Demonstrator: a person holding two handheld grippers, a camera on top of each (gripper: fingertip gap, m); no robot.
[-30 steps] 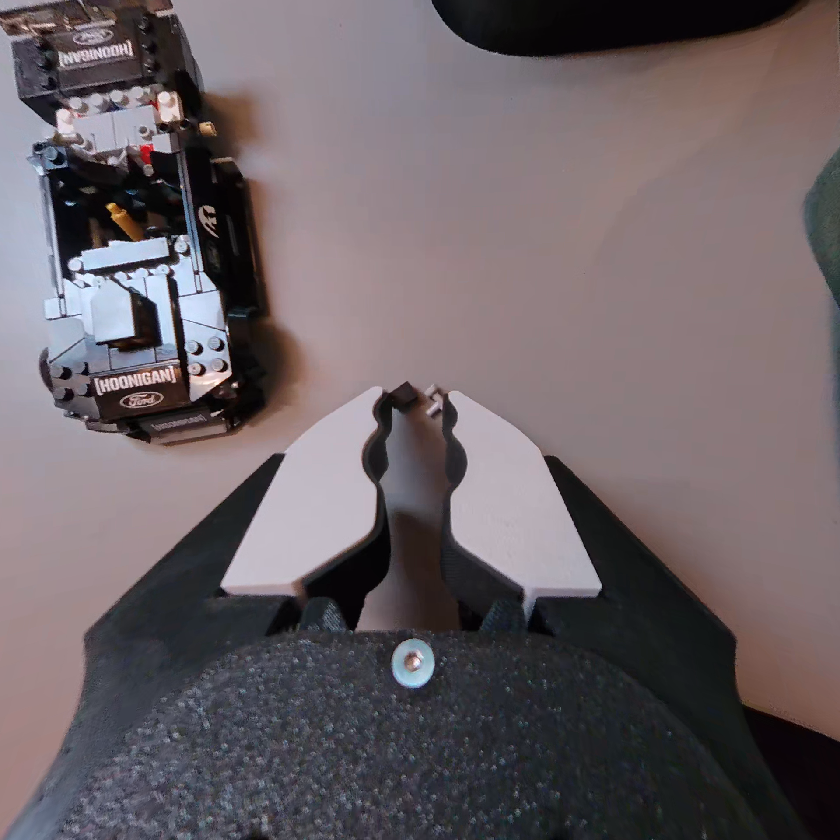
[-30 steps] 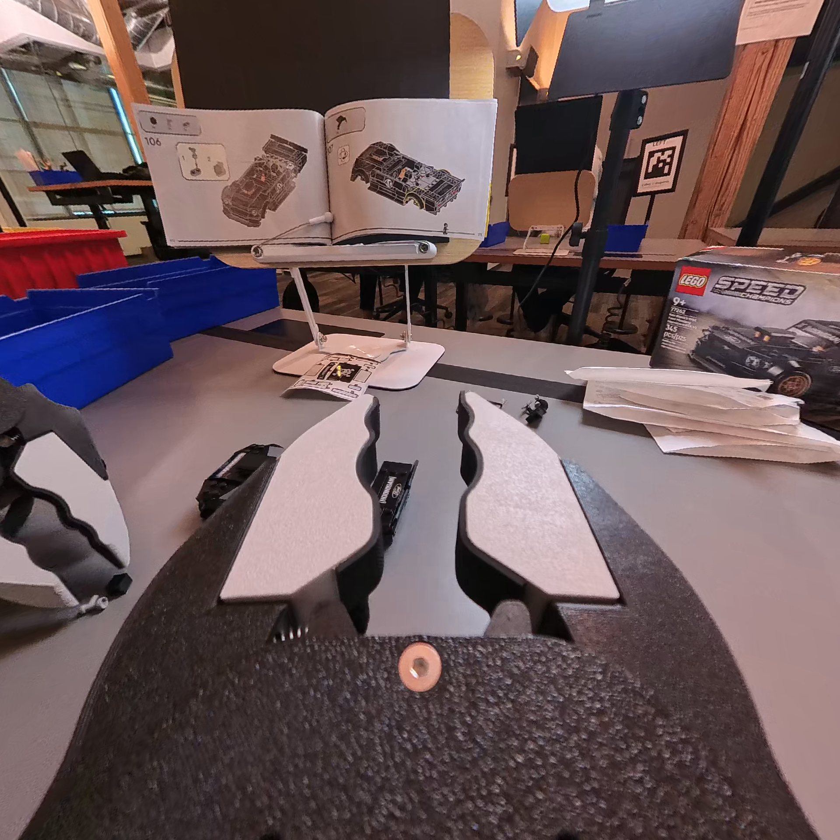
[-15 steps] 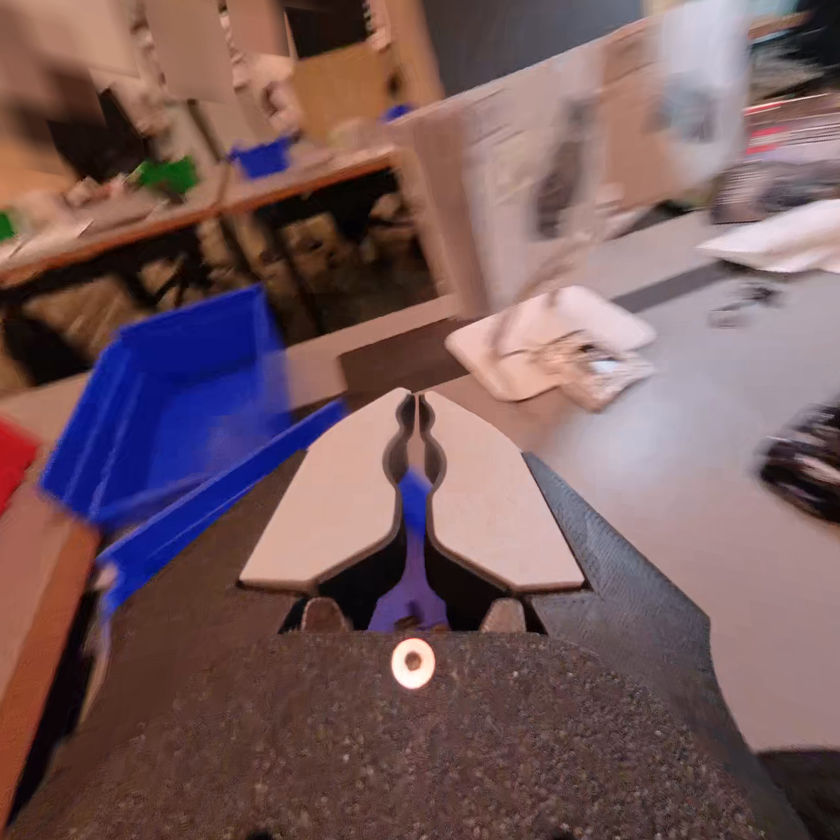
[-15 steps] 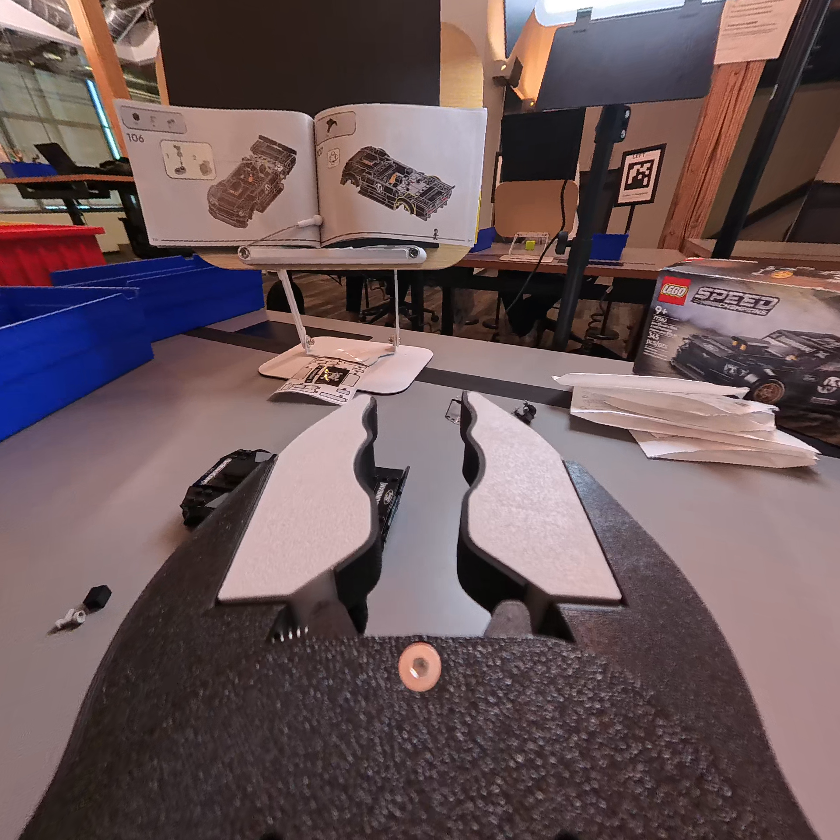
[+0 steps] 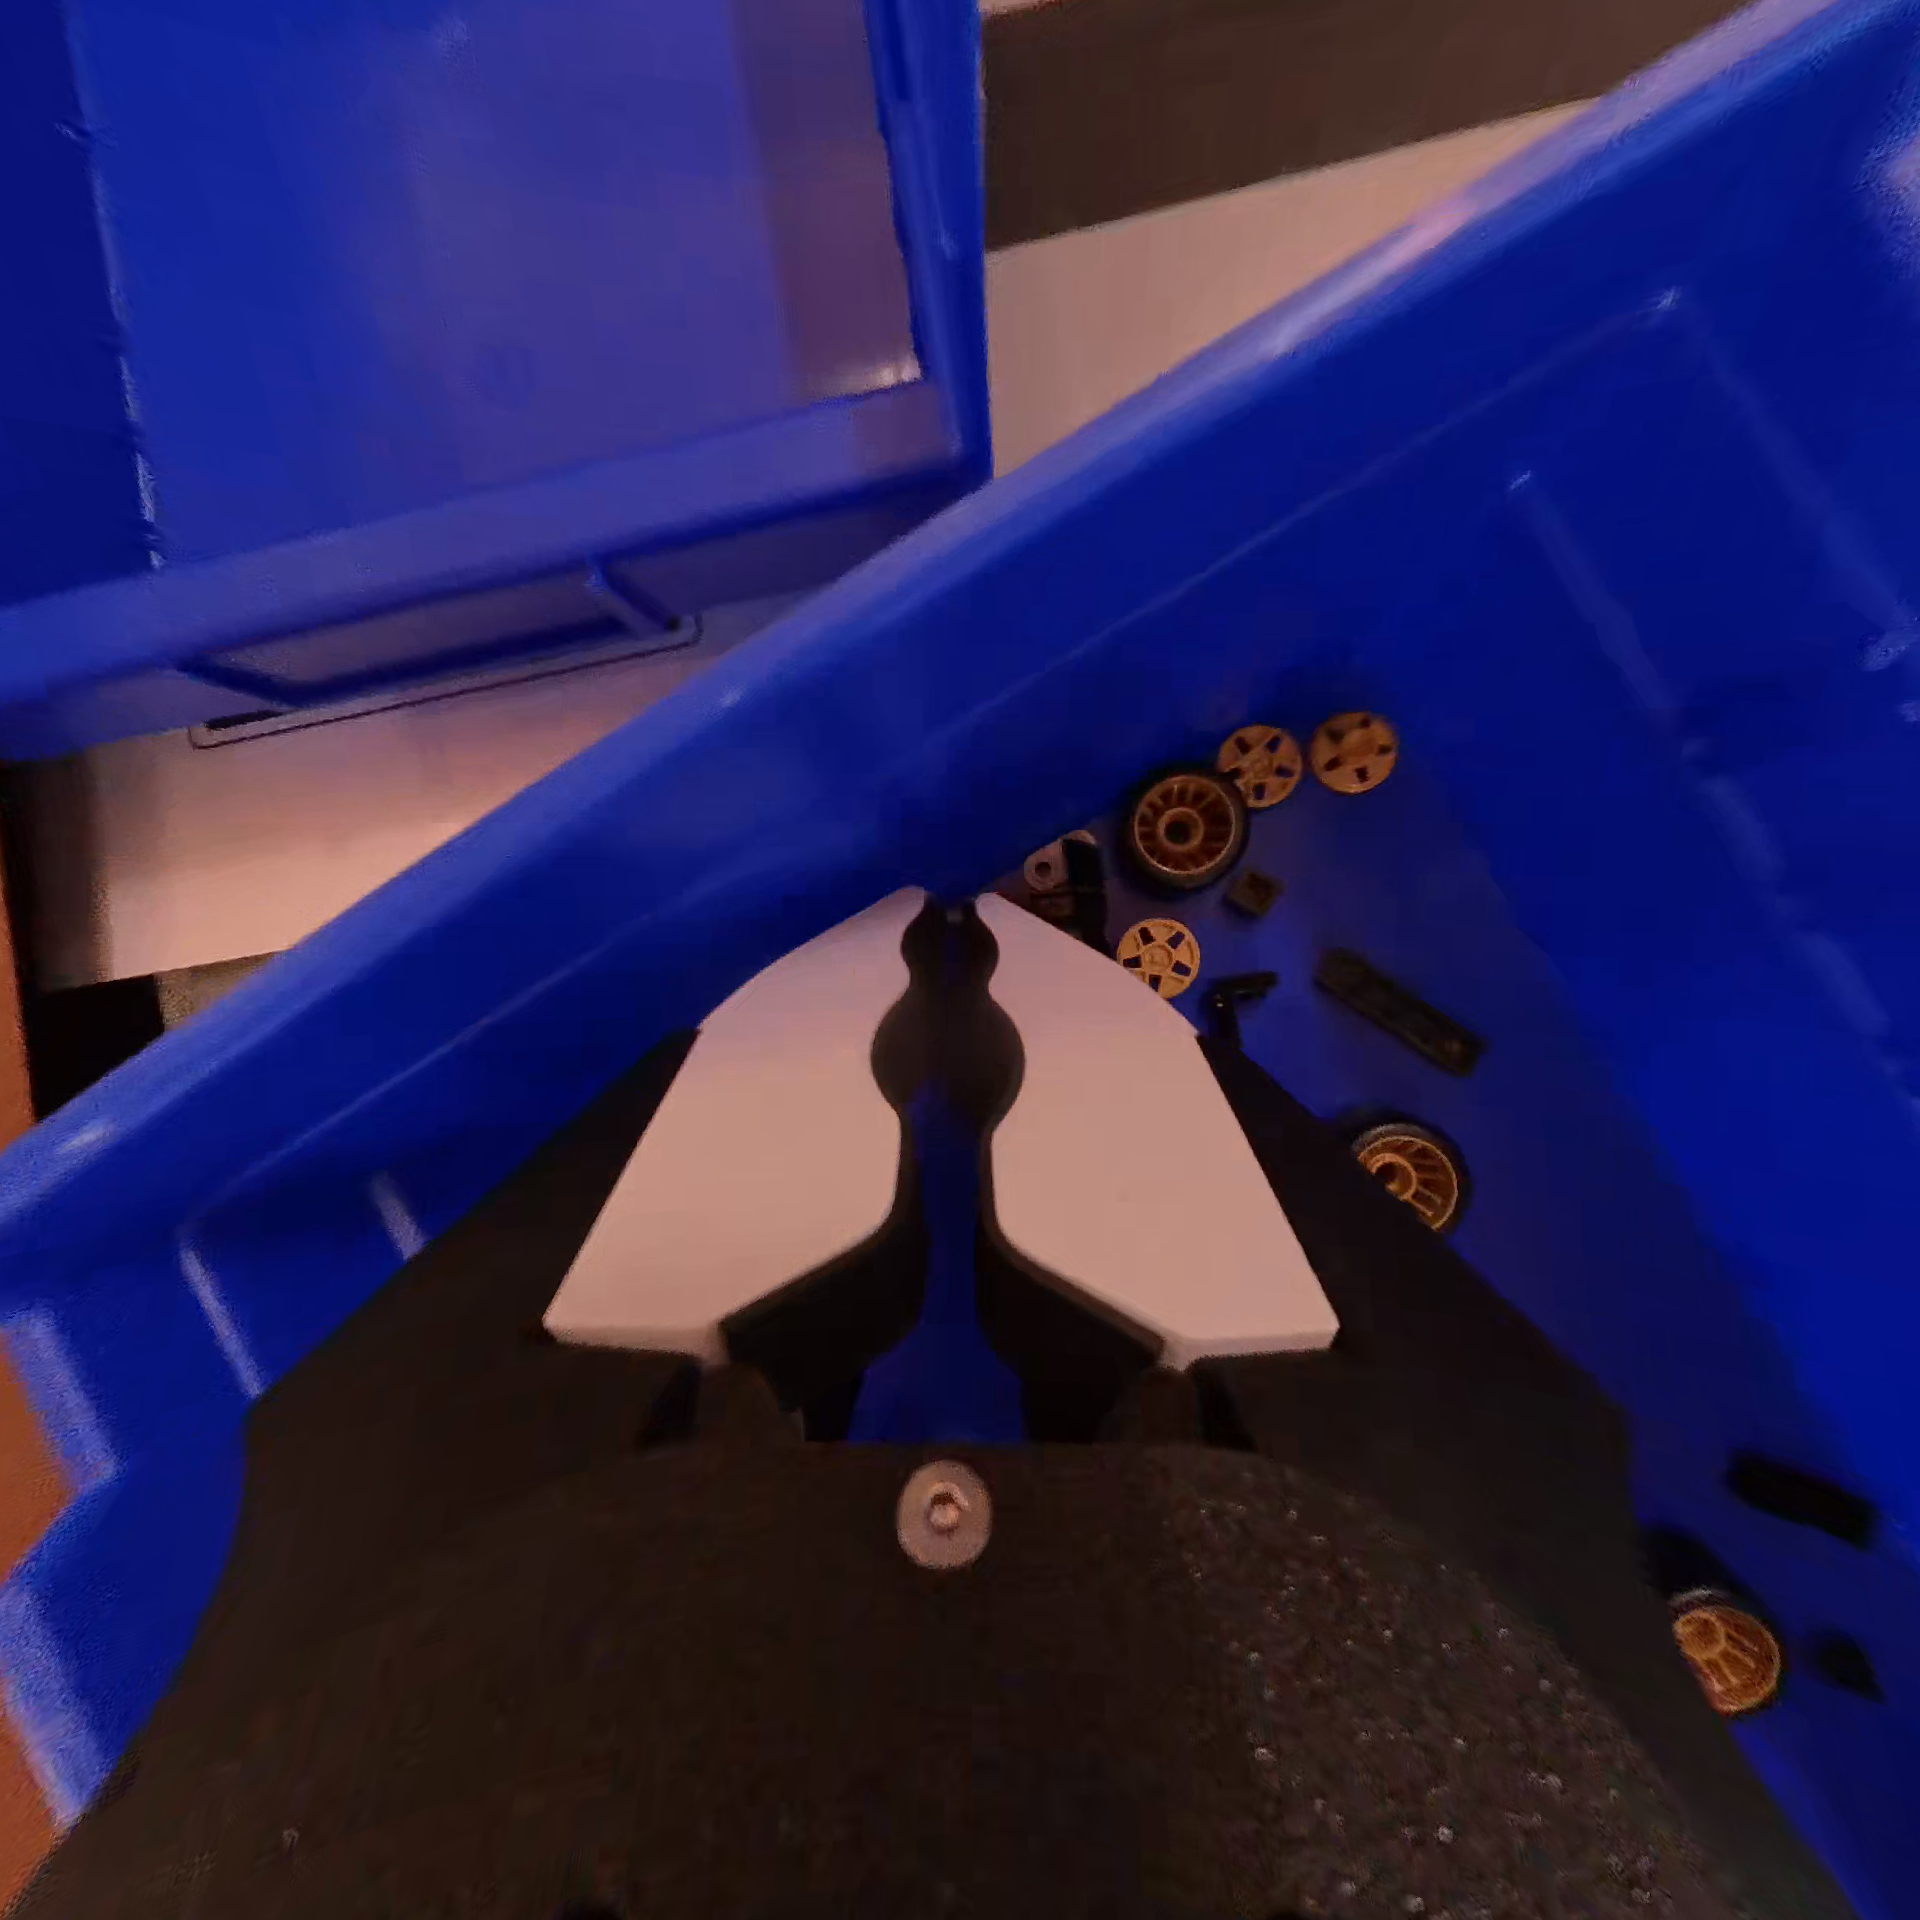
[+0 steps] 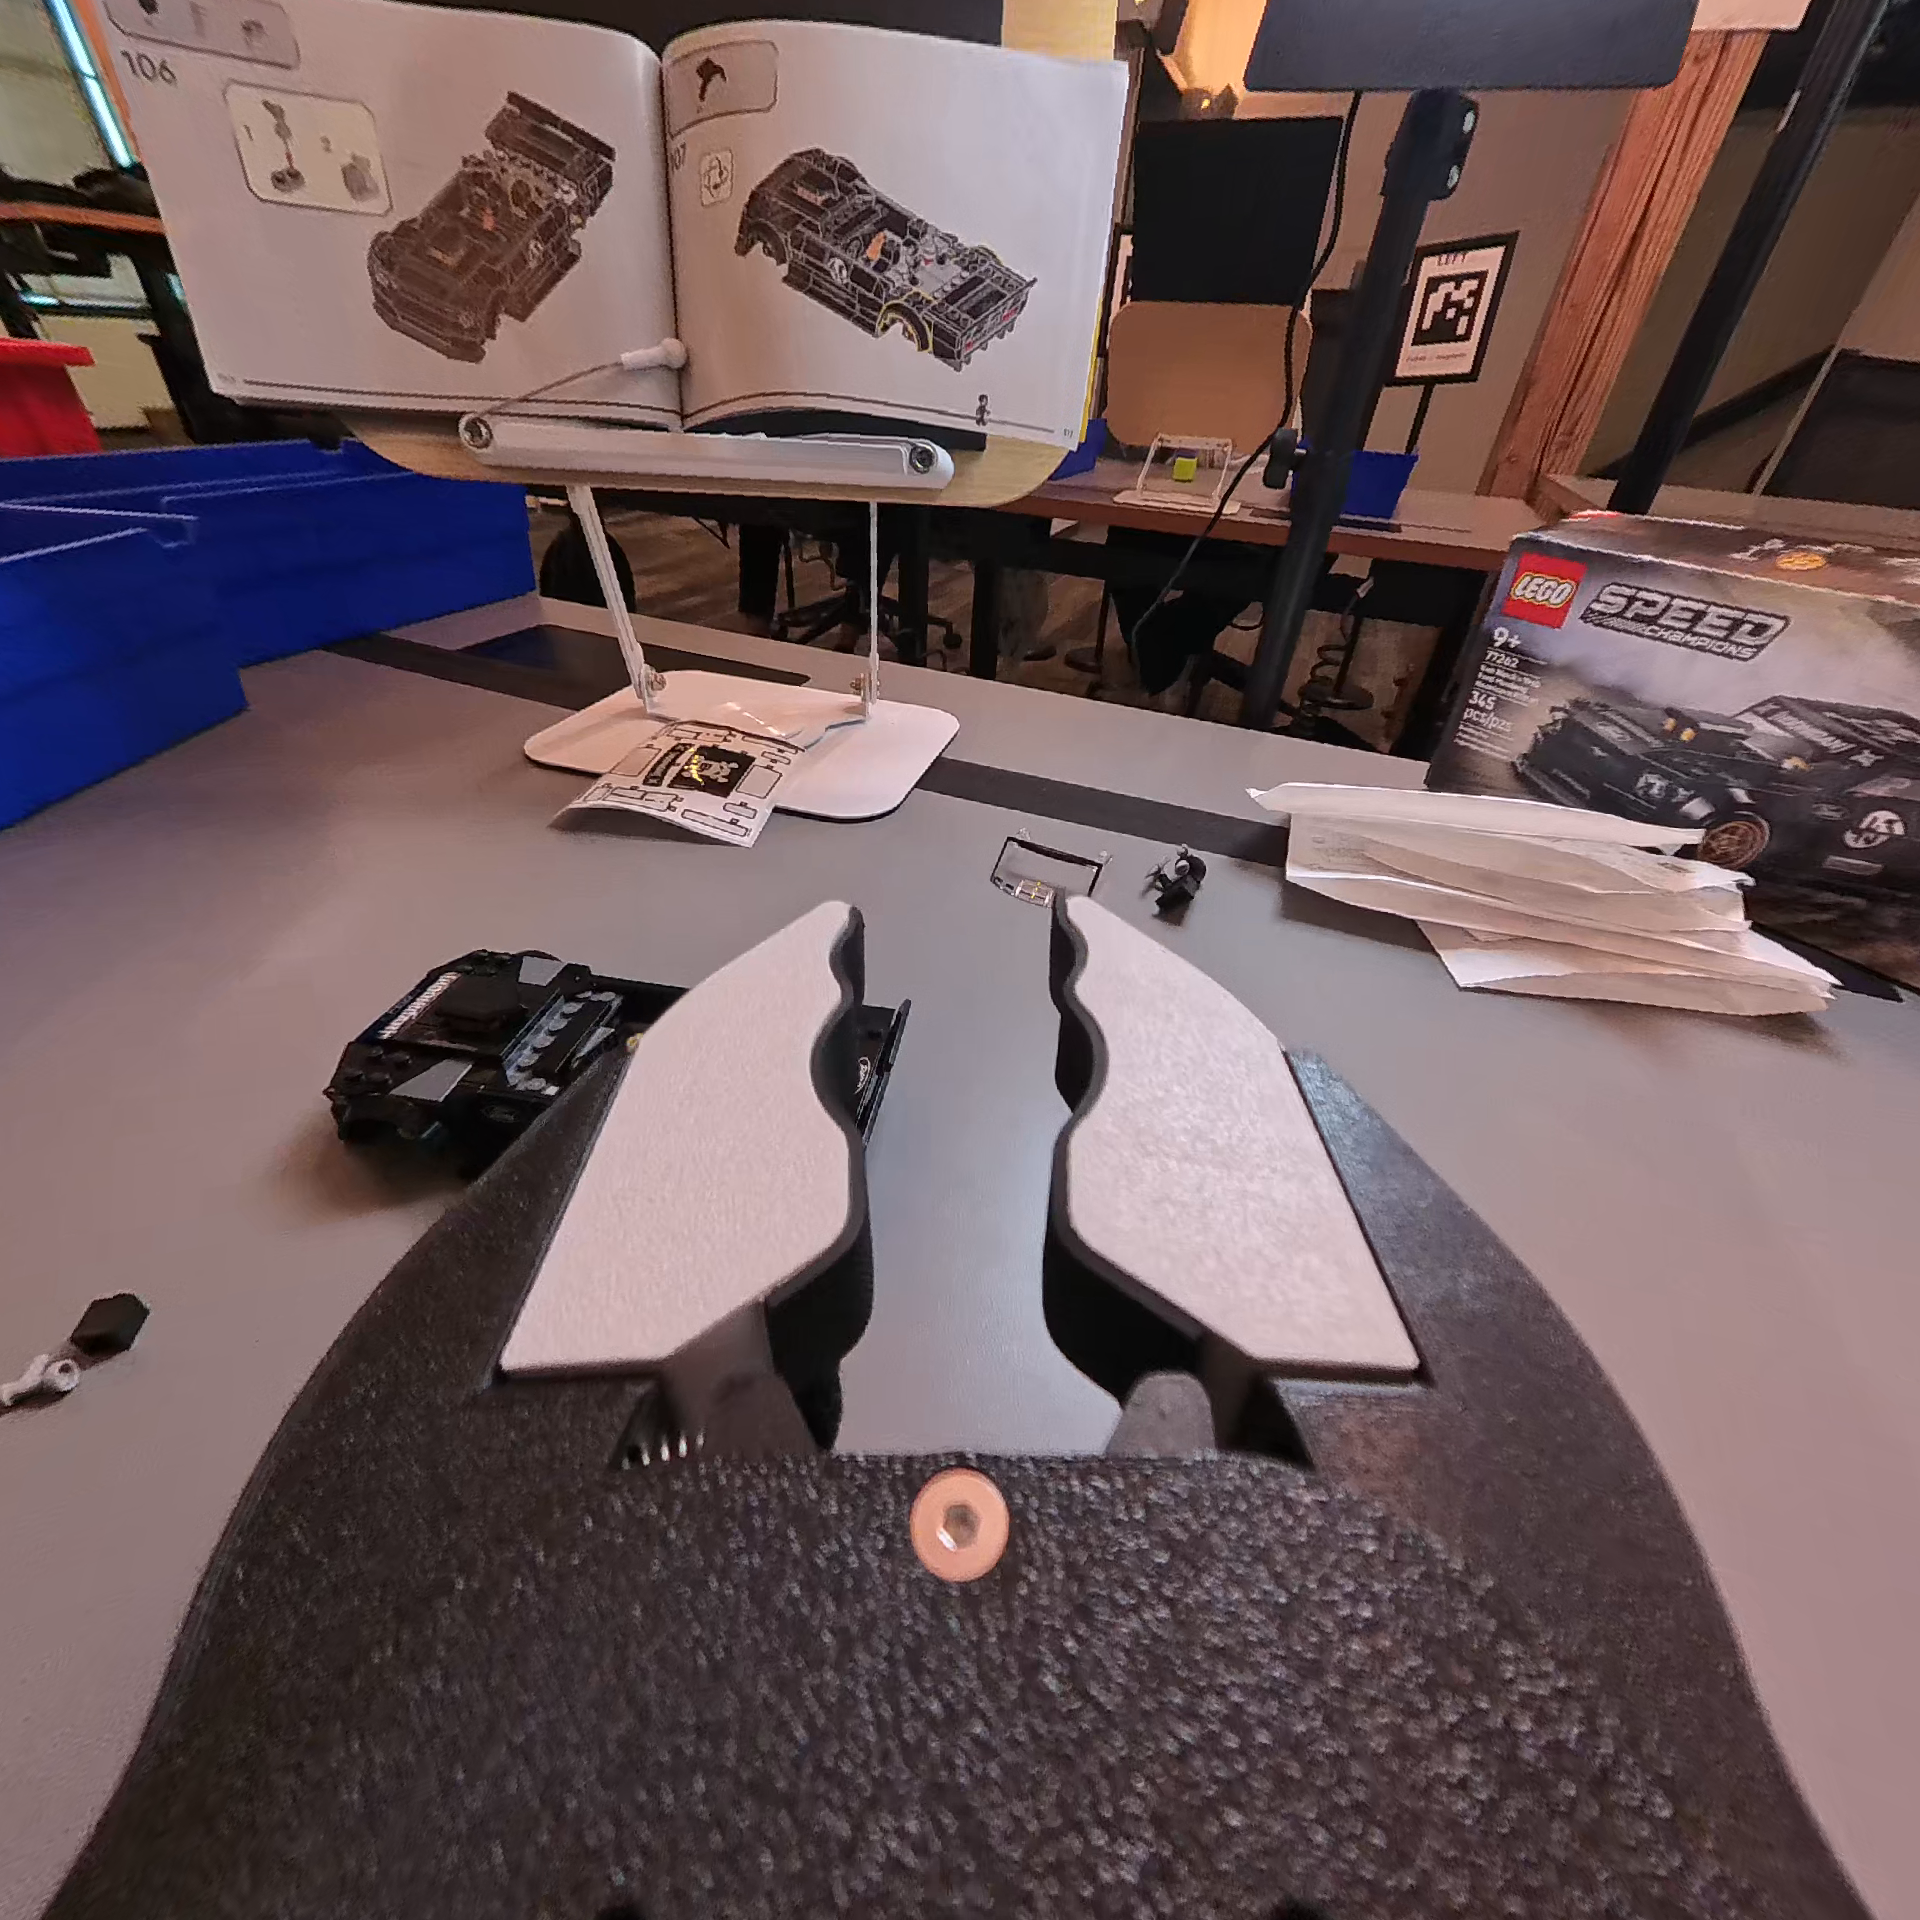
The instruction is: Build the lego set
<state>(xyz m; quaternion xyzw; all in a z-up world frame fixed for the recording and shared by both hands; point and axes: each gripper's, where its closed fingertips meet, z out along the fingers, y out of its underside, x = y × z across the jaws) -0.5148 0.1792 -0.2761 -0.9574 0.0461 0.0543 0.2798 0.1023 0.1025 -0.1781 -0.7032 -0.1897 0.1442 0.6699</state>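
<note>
Left hand-held gripper (image 5: 948, 920) clenched with tips nearly touching over blue plastic bin (image 5: 1558, 520), six gold wheel pieces to its right, right hand-held gripper (image 6: 956, 935) released above grey desk (image 6: 260, 883), one black part-built lego car (image 6: 478, 1039) left of it, two small loose pieces lower left

L gripper (image 5: 951, 914) tips closed; R gripper (image 6: 958, 914) gaping, level

Open workshop kind of space: grey tabletop (image 6: 312, 914) with a dark strip across the far side, wood posts (image 6: 1621, 270) on the right, a black pole (image 6: 1340, 416) on a stand, more desks (image 6: 1299, 520) behind it, windows (image 6: 42, 156) far left, warm orange lighting up top
</note>
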